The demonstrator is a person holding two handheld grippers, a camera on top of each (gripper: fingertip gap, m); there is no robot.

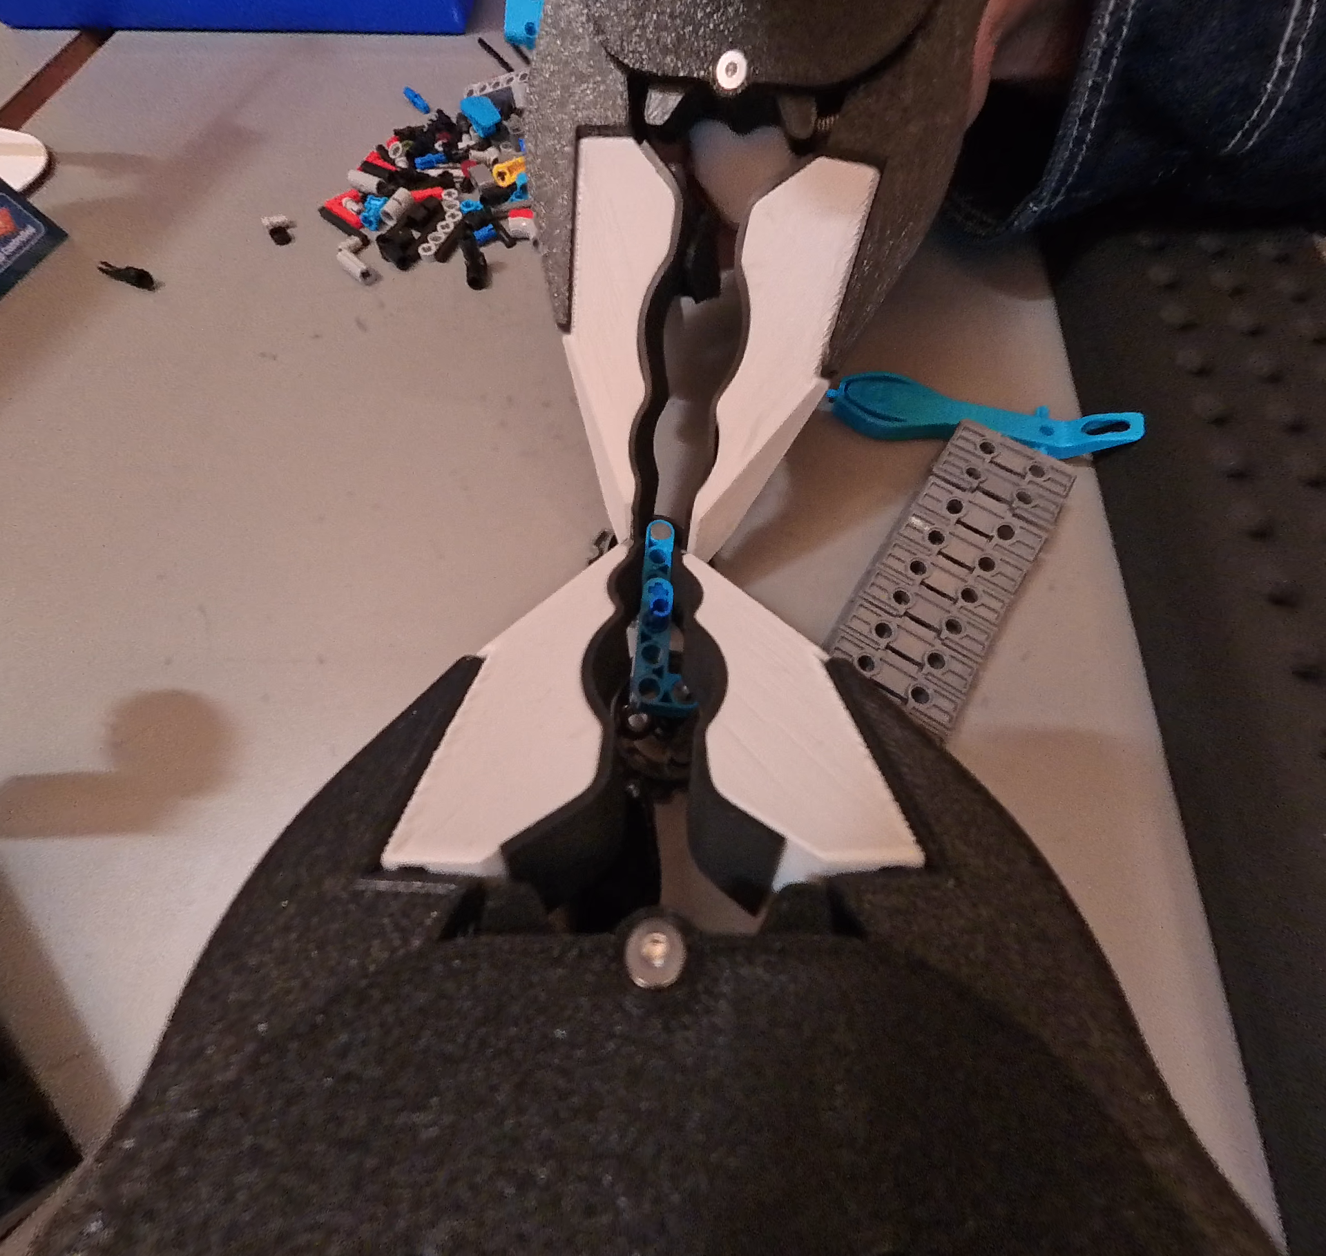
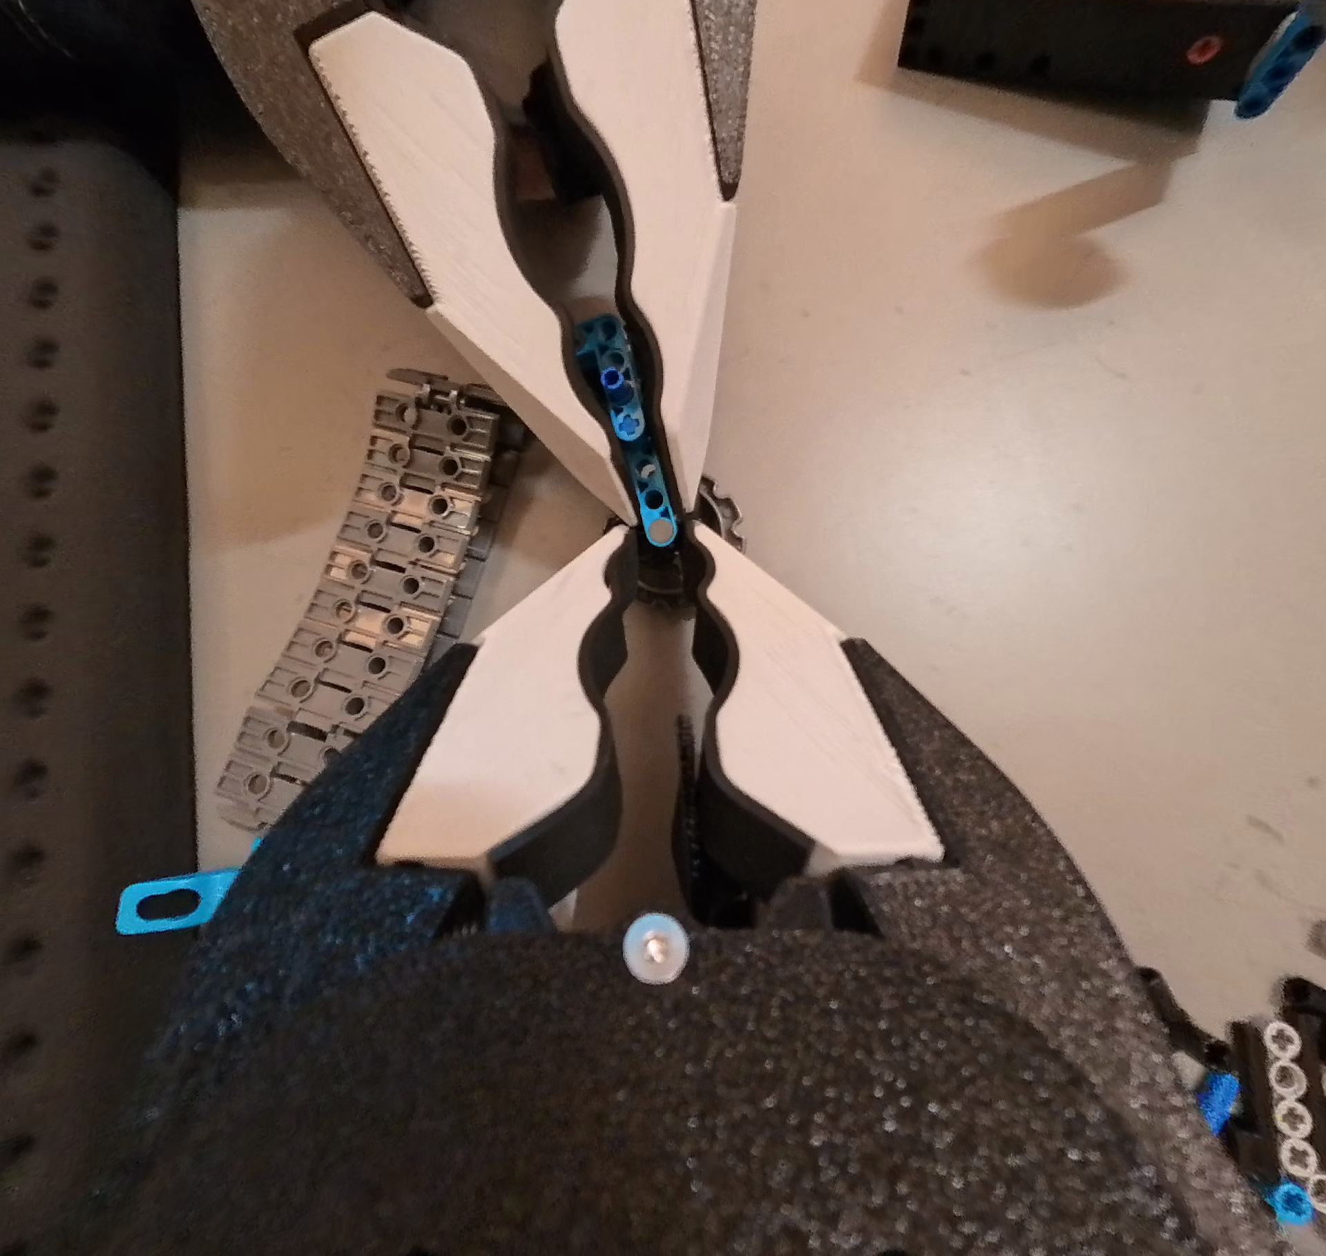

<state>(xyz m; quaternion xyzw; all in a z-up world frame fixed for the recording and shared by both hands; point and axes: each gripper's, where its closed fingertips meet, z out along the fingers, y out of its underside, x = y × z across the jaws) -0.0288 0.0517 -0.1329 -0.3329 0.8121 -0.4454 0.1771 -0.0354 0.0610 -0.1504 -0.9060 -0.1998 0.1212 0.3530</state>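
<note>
The left gripper (image 1: 656,561) is squeezing a blue beam (image 1: 654,630). The right gripper (image 2: 656,540) is pinching that beam's tip, meeting nose to nose. A grey track (image 1: 947,576) is lying just beside them.

My left gripper (image 1: 656,554) was speckled black | white wavy fingers (image 1: 545,705) (dark-lined) | silver screw (image 1: 654,949) | denim sleeve (image 1: 1184,74).

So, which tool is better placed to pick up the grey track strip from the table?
Probably the right tool. The left tool is shut on the blue beam. The grey track strip lies beside both, and the right tool only meets the beam's end.
</note>
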